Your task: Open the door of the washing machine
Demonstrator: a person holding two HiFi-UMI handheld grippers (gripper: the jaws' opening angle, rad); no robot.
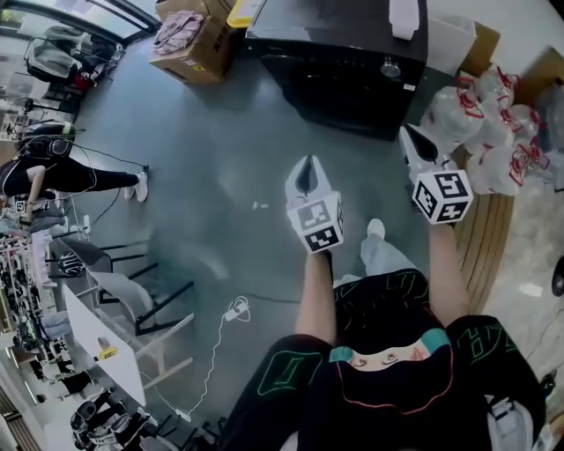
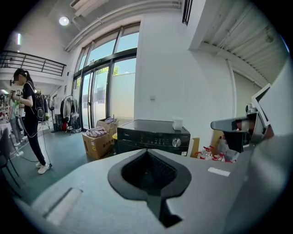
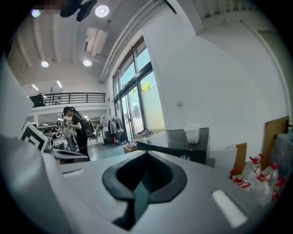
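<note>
The black washing machine (image 1: 344, 62) stands on the floor at the top of the head view, with a silver knob (image 1: 390, 67) on its panel and a white container (image 1: 404, 18) on its lid. No door handle shows. My left gripper (image 1: 307, 169) is held in the air, shut and empty, pointing at the machine from some distance. My right gripper (image 1: 412, 137) is beside it on the right, also shut and empty, nearer the machine's right corner. In the left gripper view the machine (image 2: 153, 135) lies straight ahead beyond the closed jaws (image 2: 147, 151). The right gripper view shows its corner (image 3: 183, 145).
A cardboard box (image 1: 189, 40) with clothes sits left of the machine. Plastic bags (image 1: 493, 132) with red handles lie on a wooden platform at the right. A person (image 1: 53, 176) stands at the far left. Chairs (image 1: 132, 291) and a cable (image 1: 233, 310) are on the floor behind.
</note>
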